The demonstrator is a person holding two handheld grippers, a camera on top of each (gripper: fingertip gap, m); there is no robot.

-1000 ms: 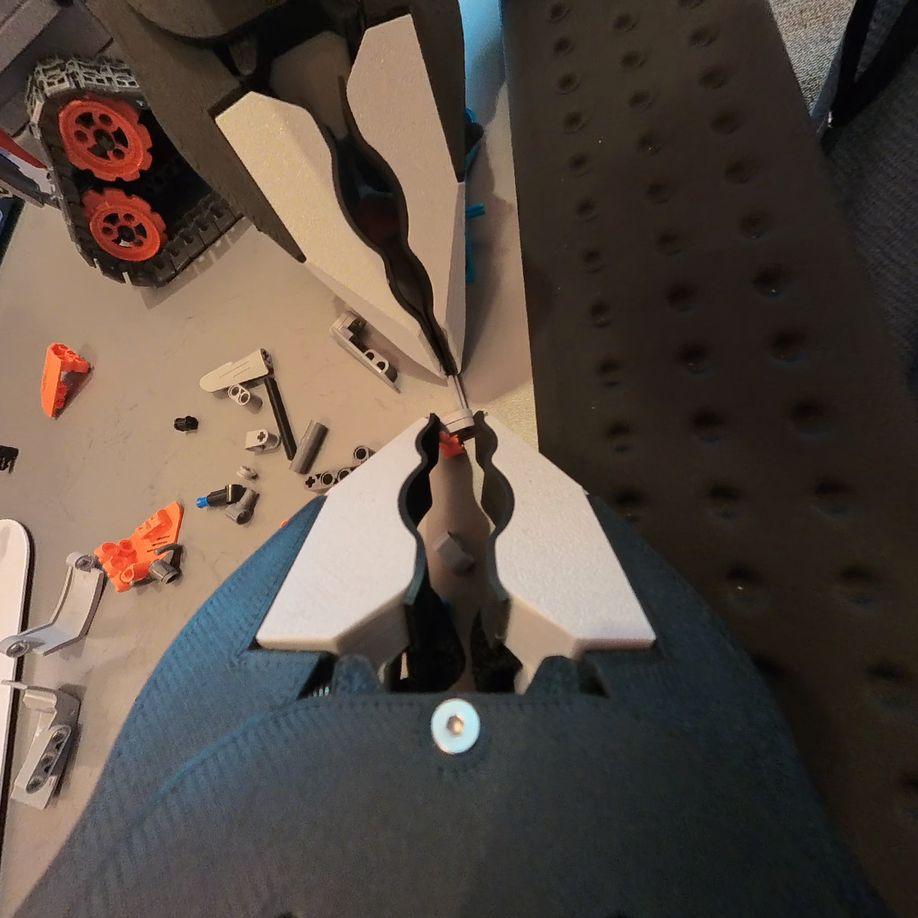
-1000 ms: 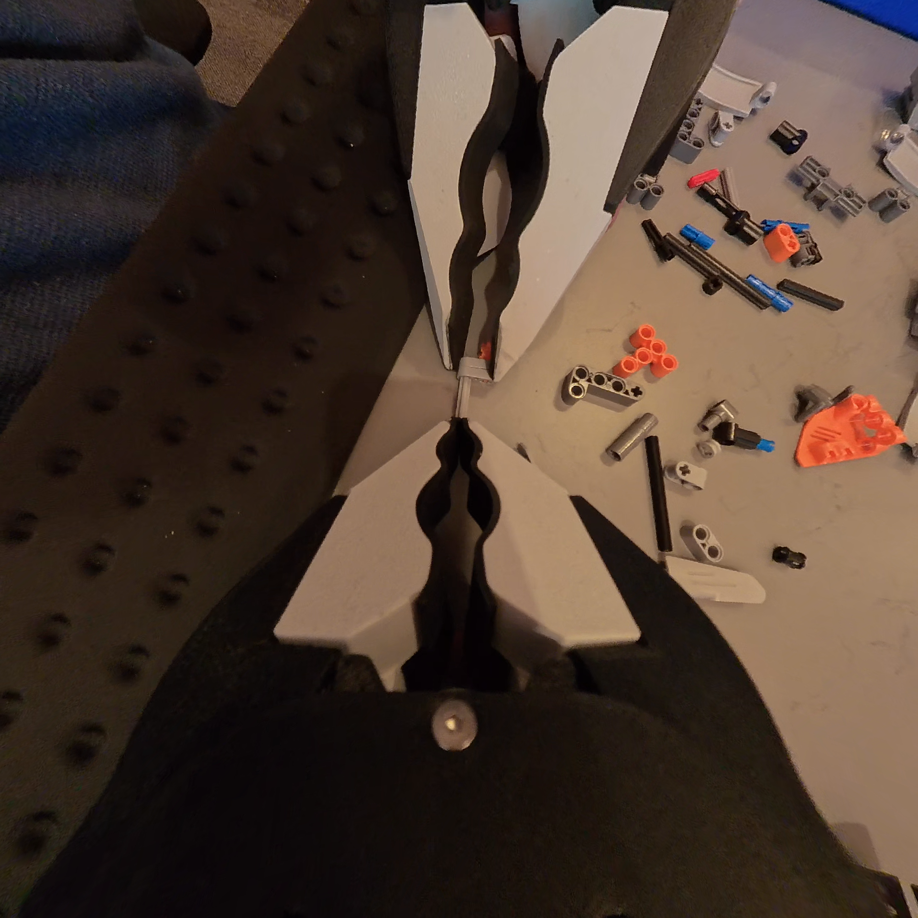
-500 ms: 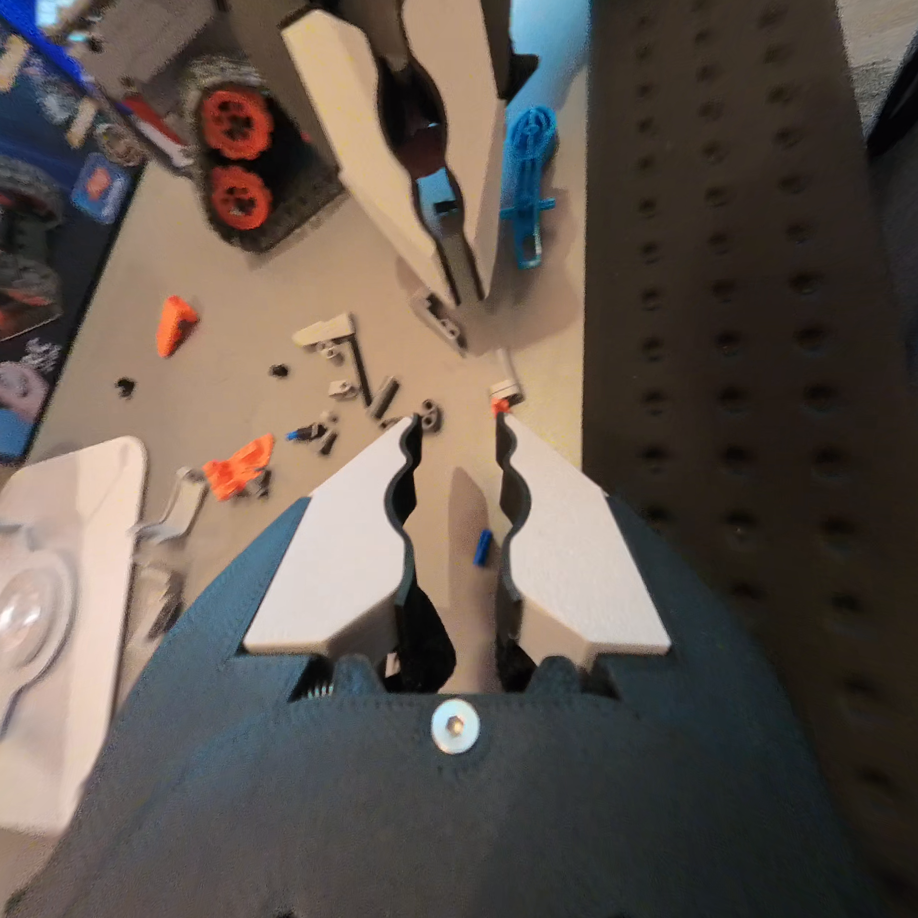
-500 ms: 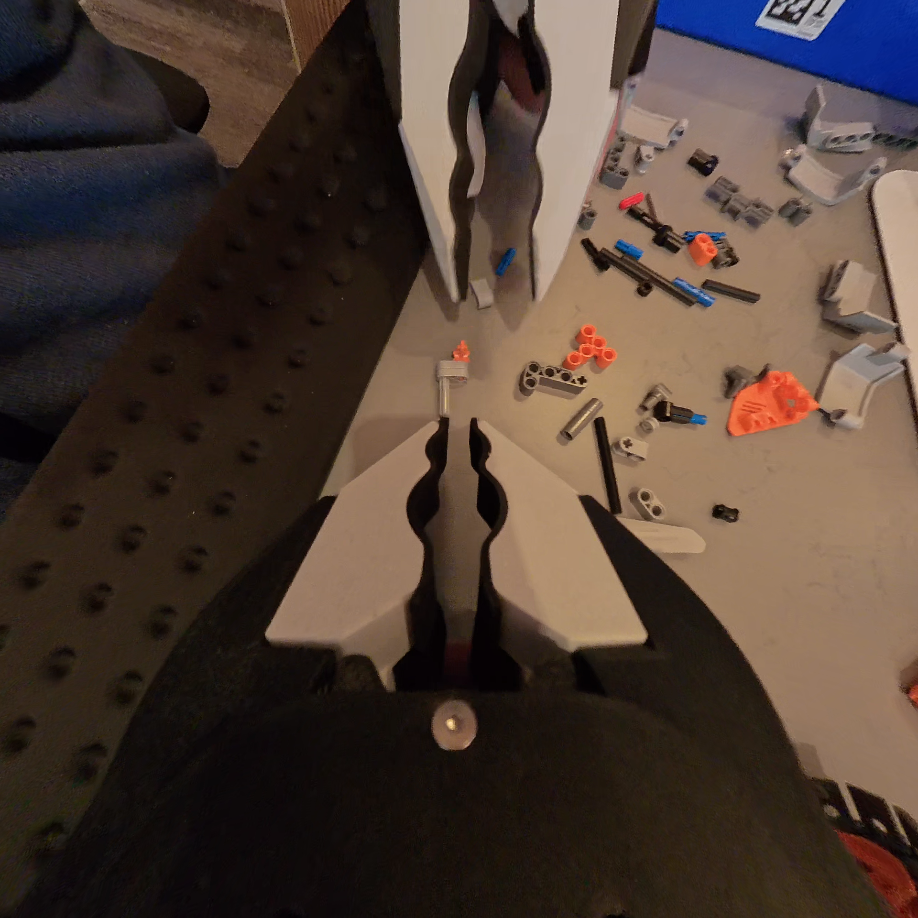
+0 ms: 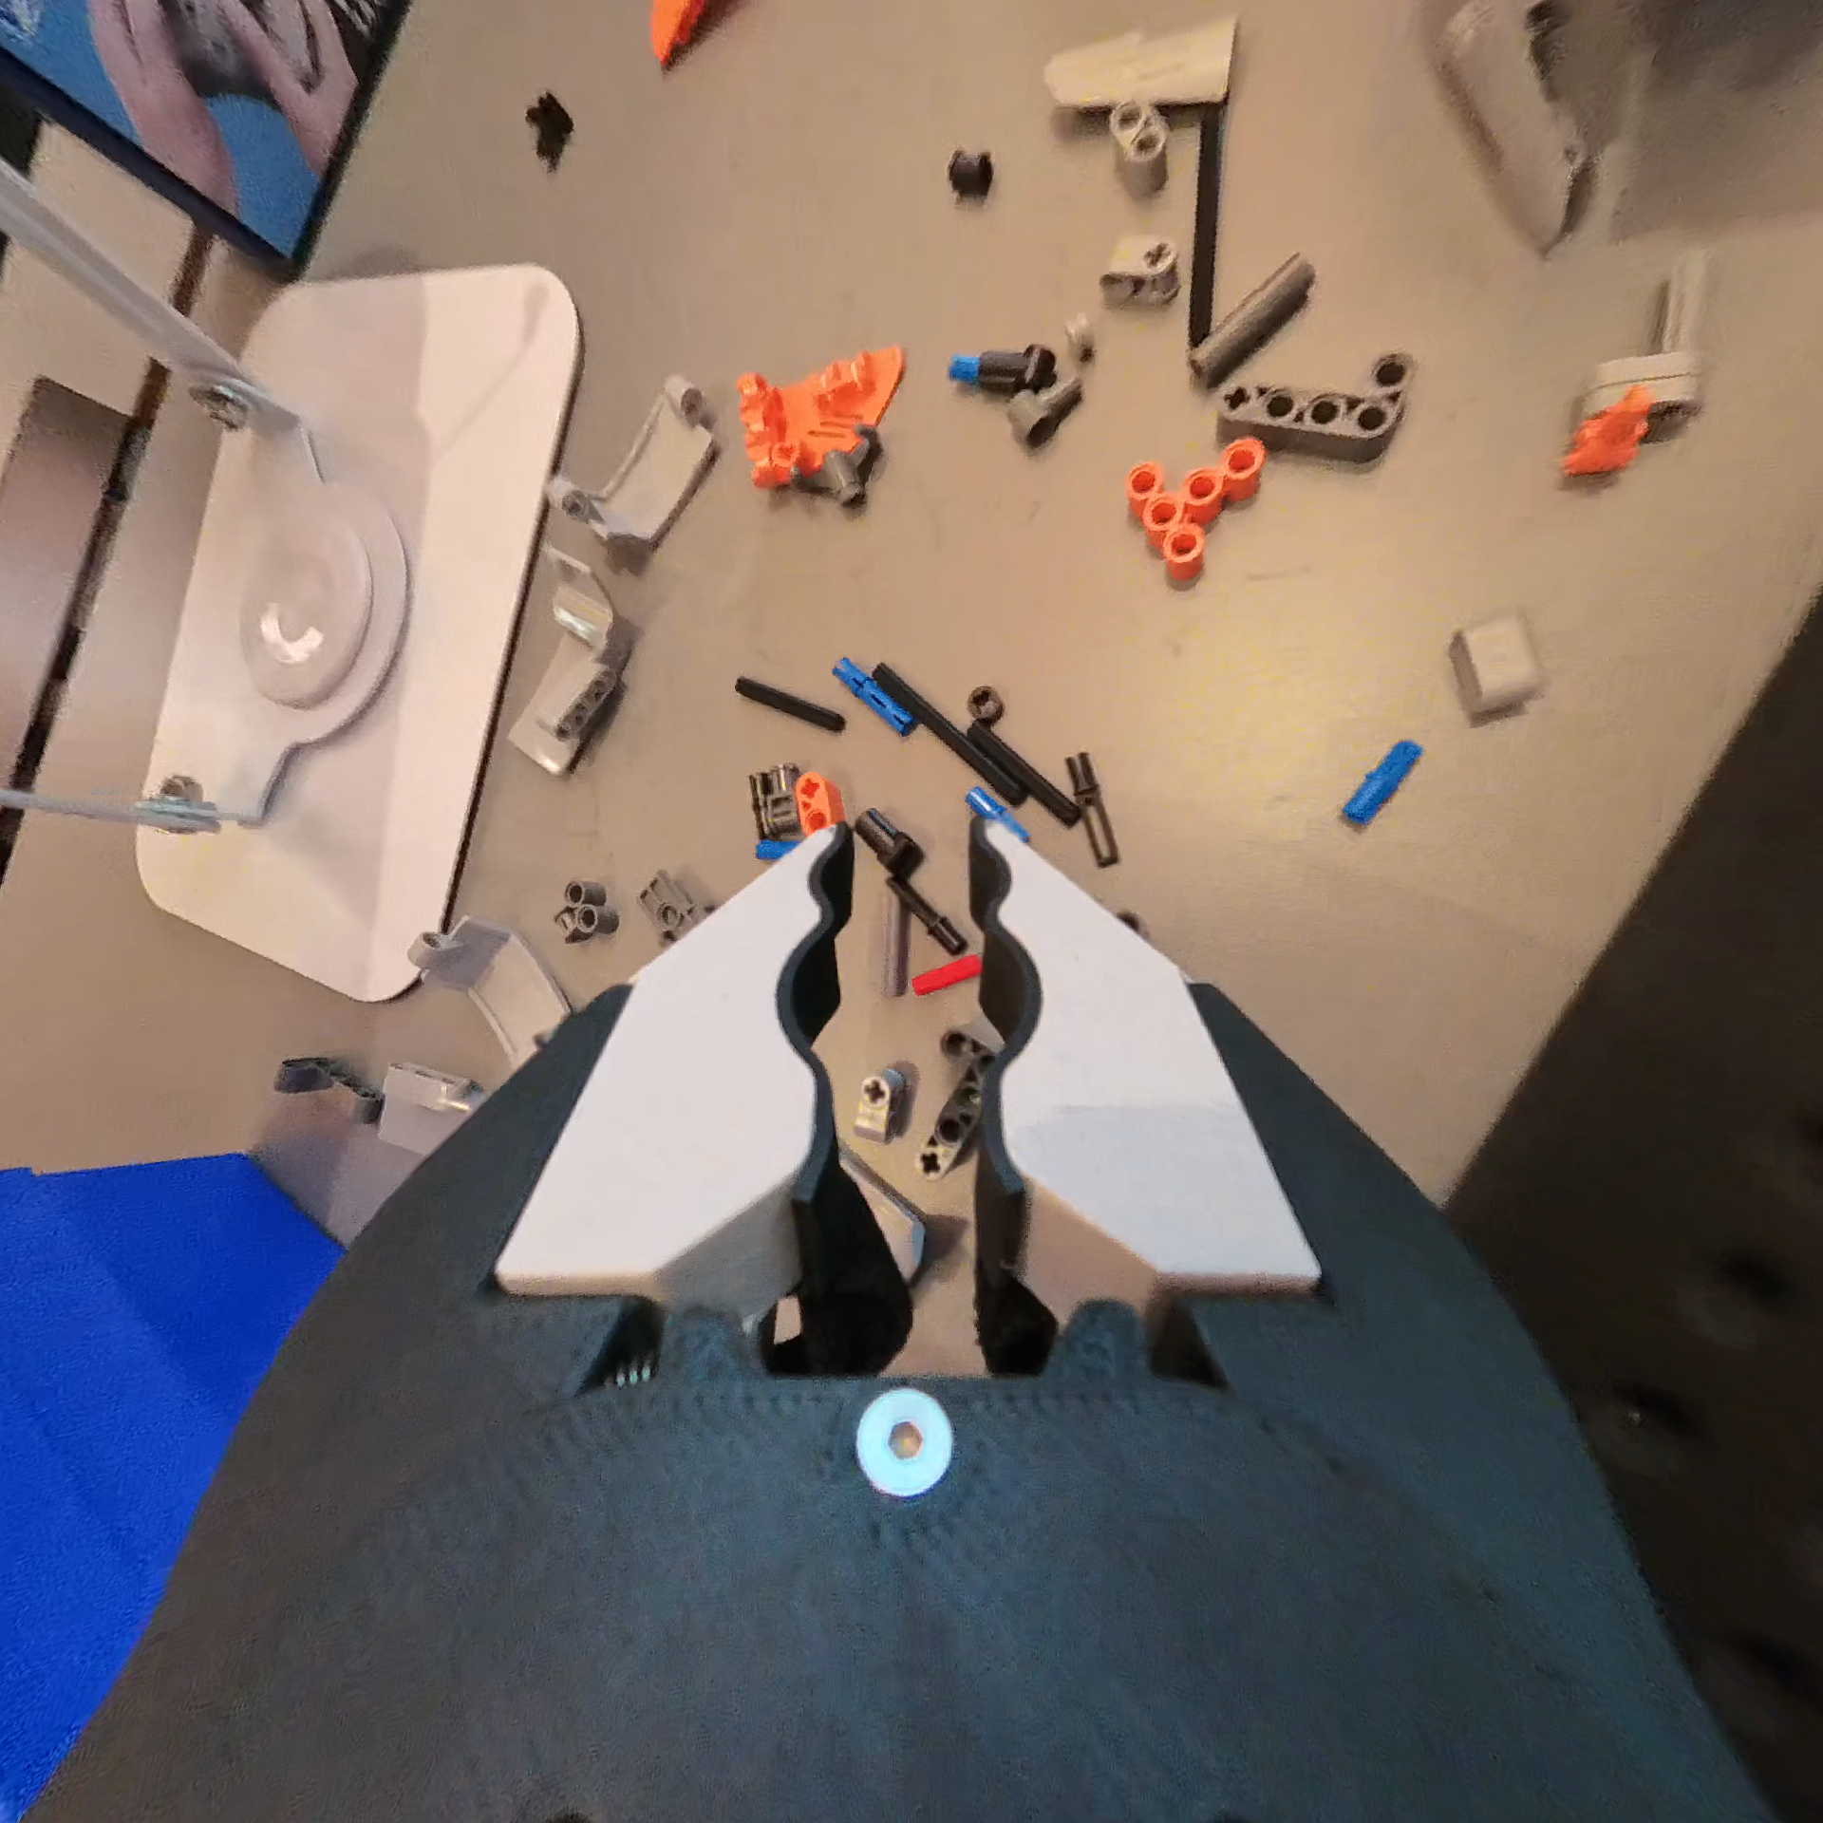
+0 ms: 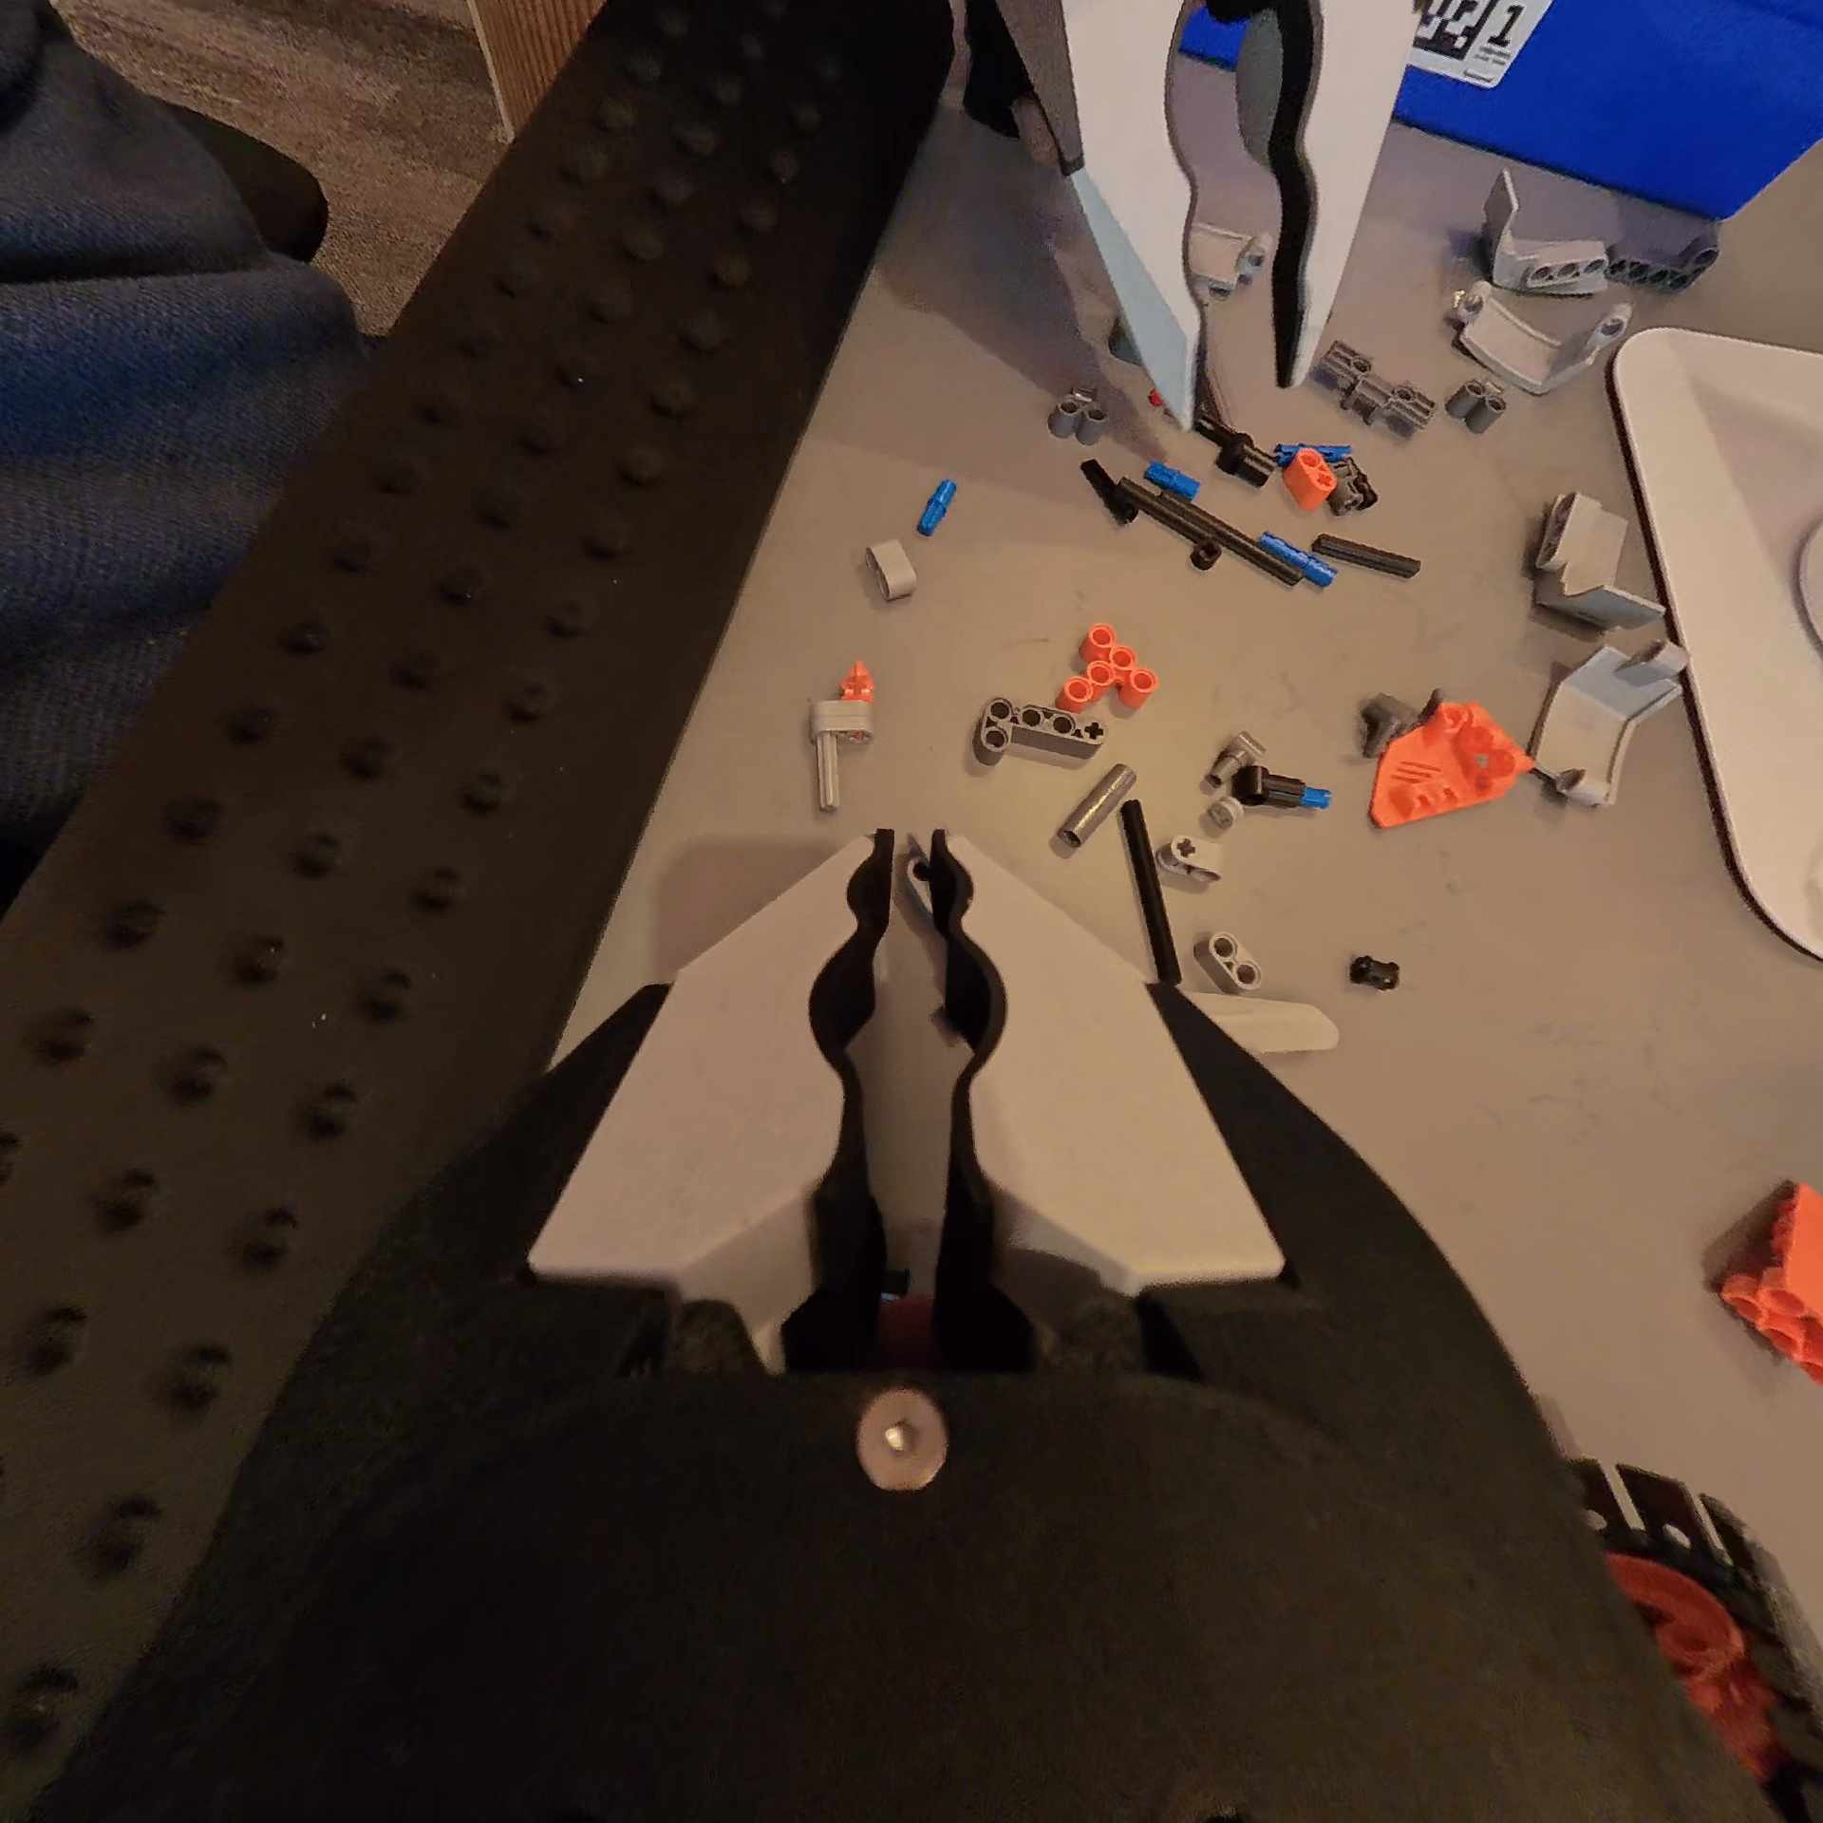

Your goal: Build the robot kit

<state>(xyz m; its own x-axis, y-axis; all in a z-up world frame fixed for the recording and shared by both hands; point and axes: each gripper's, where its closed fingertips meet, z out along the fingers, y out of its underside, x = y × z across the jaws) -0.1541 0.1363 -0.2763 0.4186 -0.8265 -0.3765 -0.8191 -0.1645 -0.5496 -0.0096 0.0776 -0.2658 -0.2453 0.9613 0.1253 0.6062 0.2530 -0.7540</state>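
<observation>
Jaws of the left gripper point(image 5: 910, 838) gape empty above black pins point(image 5: 903, 868); the right gripper point(image 6: 909, 837), jaws narrowly parted, holds nothing, near a grey axle piece point(image 6: 831, 747).

White printed tag point(image 6: 1460, 39) on blue box point(image 6: 1628, 118), poster point(image 5: 187, 89)

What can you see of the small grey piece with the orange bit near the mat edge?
The grey-and-orange piece lies flat on the grey tabletop, ungripped. It looks like plastic: a light grey pin-like stem, a short grey crossbar at its far end, and a small orange part on the crossbar. It sits beside the black studded mat, ahead of the right gripper.
</observation>
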